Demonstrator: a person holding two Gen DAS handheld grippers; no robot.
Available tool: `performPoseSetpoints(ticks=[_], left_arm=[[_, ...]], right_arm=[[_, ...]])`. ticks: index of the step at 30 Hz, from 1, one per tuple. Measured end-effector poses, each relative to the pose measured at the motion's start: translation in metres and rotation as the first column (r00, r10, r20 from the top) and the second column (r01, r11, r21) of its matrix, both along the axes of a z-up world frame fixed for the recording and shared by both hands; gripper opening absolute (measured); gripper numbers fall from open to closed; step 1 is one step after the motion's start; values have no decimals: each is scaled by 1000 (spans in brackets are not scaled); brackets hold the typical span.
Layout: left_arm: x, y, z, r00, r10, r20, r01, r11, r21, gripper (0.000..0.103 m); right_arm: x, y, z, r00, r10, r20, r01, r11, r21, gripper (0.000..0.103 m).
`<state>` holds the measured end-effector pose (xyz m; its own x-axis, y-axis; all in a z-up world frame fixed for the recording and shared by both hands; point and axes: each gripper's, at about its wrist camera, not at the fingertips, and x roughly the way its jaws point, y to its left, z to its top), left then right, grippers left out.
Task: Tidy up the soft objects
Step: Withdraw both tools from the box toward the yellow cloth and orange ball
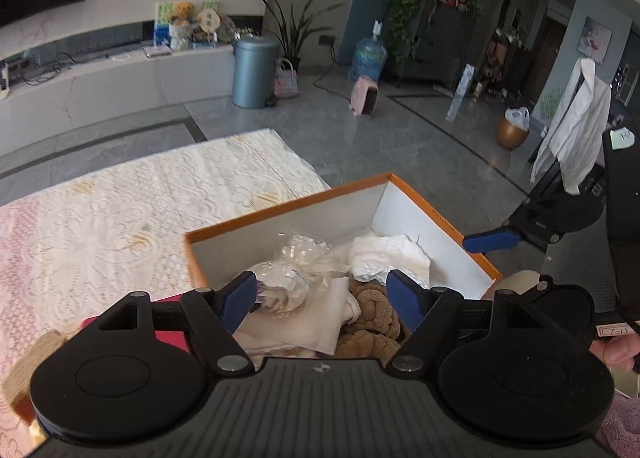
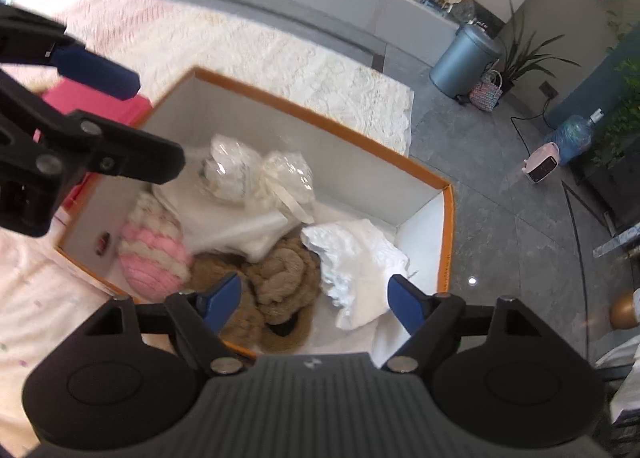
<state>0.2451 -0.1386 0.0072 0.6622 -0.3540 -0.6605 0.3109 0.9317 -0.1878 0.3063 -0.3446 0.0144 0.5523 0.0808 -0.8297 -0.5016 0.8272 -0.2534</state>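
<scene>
- Where the lace cloth (image 1: pixel 132 209) ends, its far edge drops to bare grey floor (image 1: pixel 360 137); the box (image 2: pixel 320 119) sits near the cloth's corner with its far end reaching past that edge; open cloth lies to the left of the box in the left wrist view.
- Box: orange rim, white walls, open top; its long axis runs from the pink knit ball's end away toward the floor side; the far end holds the most open room.
- Contents: pink-and-white knit ball (image 2: pixel 154 254) against the near-left wall; brown knitted piece (image 2: pixel 286 278) beside it, touching the crumpled white cloth (image 2: pixel 360 262); two clear wrapped bundles (image 2: pixel 260 173) on a cream folded cloth (image 2: pixel 236 225) toward the middle; contents lie jumbled, no common direction.
- A pink flat item (image 2: pixel 96 105) lies outside the box, just beside its left wall.
- Left tongs (image 1: pixel 322 294): spread wide, nothing between the pads; poised above the near end of the box, over the cream cloth and wrapped bundle; contact cannot be told.
- Right tongs (image 2: pixel 310 298): spread wide, holding nothing; poised over the brown knitted piece and the near rim; view slightly blurred.
</scene>
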Motion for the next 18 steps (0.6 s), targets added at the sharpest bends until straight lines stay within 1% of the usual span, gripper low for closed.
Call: performPoseSetpoints(ticks=[3,5,10,15,18], left_arm=[[-19,19,6,999,42,34,-42,999,2,87],[-31,32,6,996,71,49,-71,997,11,85],[-64,66,4,982,158,102,-162,986,32,83],[-94,107,-5,964,240,116,-245,969,30,83],[-109,134,-13,952,287,103,-291,957,22,83]], right_arm=[[-21,13,8,1000,-10,23,8,997,82,80],[-34,24,10,999,-13,34,9,991,133,80],[-66,58,12,996,-22,81,2,972,235,80],[-97,98,8,991,-19,135,-24,951,309,80],[-114,123,4,987,-21,162,-38,936,349,80]])
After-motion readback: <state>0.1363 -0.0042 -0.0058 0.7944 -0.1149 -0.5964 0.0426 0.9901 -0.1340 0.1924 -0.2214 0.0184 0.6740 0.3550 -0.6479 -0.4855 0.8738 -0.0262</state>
